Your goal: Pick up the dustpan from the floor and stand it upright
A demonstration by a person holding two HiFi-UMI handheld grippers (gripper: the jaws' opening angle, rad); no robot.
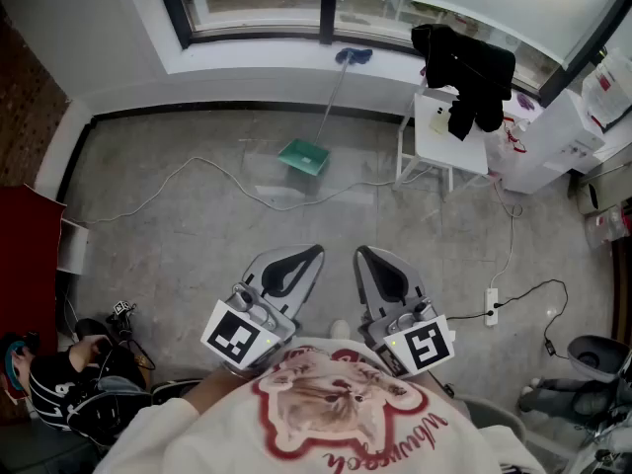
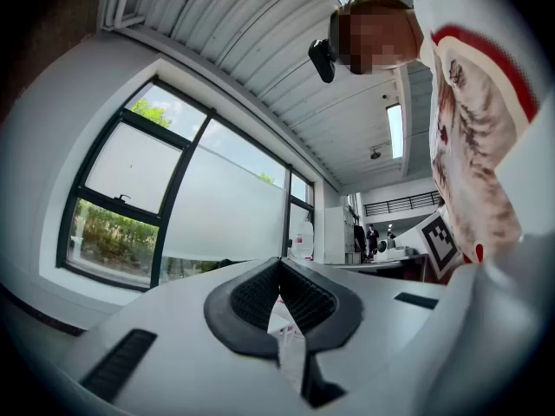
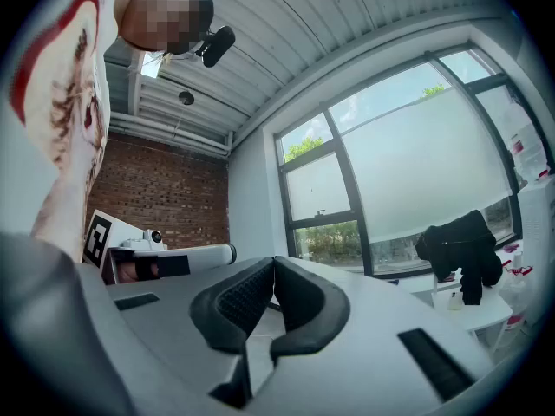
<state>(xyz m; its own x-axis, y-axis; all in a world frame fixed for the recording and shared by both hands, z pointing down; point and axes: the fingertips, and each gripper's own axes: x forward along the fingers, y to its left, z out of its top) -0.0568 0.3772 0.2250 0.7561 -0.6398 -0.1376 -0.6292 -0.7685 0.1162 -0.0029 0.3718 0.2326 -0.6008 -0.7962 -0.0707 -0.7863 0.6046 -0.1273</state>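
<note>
1. We are holding the left gripper (image 1: pixel 288 268), a grey plastic shell with black ribbed pads. Its jaws are resting together at the tips with nothing between them.
2. We are holding the right gripper (image 1: pixel 385 270), of matching build. Its jaws are likewise pressed together and empty.
3. We are standing on a mottled grey concrete floor (image 1: pixel 178 245), which is looking hard and smooth.
4. We are facing the green plastic dustpan (image 1: pixel 304 156), well ahead of both grippers. Its scoop is sitting on the floor below the window. Its thin pale handle is running up to a blue end by the sill, and we cannot tell whether it is leaning or lying flat.
5. We are noting a thin white cable (image 1: pixel 197 181) trailing just beside the scoop, and a white chair (image 1: pixel 449 136) draped with a black garment (image 1: pixel 464 72) nearby.
6. Risks we are judging:
   - The slim, smooth handle could be slipping or spinning between the pads, with the scoop's weight swinging it.
   - The cable could be snagging the scoop's lip on lifting.
   - The upright dustpan could be toppling if set off balance.
</note>
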